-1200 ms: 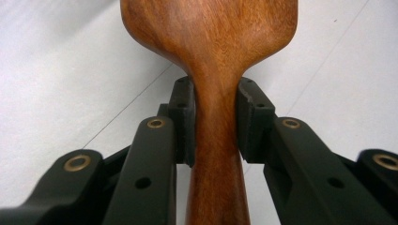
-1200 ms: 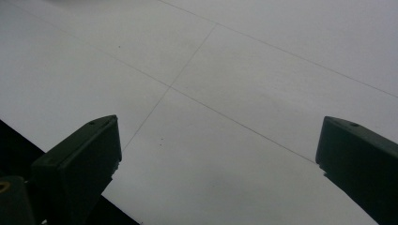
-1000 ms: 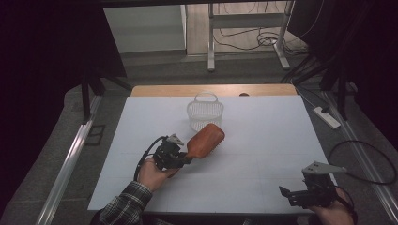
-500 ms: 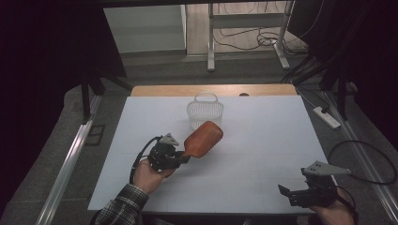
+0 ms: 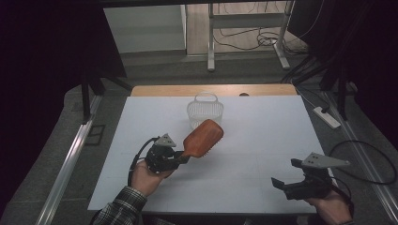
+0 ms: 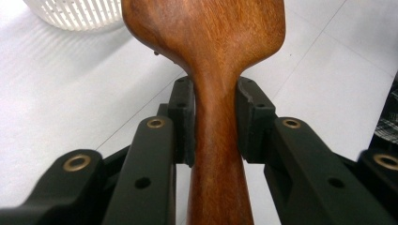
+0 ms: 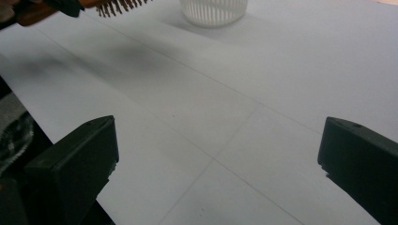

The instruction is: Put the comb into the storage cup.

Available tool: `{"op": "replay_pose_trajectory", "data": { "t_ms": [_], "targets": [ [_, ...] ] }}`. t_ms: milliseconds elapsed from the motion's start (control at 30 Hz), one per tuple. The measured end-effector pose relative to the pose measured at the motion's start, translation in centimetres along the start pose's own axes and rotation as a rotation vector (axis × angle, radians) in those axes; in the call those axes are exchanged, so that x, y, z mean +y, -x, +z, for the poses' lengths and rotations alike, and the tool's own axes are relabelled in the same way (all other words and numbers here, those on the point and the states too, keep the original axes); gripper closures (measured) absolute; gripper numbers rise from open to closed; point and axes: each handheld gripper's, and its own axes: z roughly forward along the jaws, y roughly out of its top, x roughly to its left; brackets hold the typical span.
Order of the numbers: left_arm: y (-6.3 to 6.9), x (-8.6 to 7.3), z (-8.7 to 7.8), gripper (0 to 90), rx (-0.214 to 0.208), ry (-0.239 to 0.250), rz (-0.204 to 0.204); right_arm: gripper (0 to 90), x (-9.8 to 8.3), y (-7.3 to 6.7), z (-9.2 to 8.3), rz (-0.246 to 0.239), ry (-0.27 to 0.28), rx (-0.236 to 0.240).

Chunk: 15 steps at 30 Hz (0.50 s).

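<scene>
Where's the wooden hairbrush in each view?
High view: wooden hairbrush left of centre, handle in the left claw, head raised toward the white basket.
Left gripper view: centre, handle clamped between the two jaws, head at the top edge.
Right gripper view: top left corner, bristles pointing down.
Shared landmark: the white basket, top left in the left gripper view, top centre in the right gripper view.

Hairbrush point(image 6: 206, 56) head beyond the top edge
</scene>
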Motion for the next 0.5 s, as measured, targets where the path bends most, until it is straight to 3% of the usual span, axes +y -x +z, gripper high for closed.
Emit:
{"op": "replay_pose_trajectory", "data": {
  "t_ms": [267,500],
  "targets": [
    [0.2,0.1,0.0,70.7,-0.005,0.015,0.013,0.0,1.2,0.4,0.4,0.001,0.012,0.006],
    [0.4,0.4,-0.1,70.6,-0.017,0.032,0.027,0.0,2.7,0.2,1.7,0.007,0.015,0.060]
  ]
}}
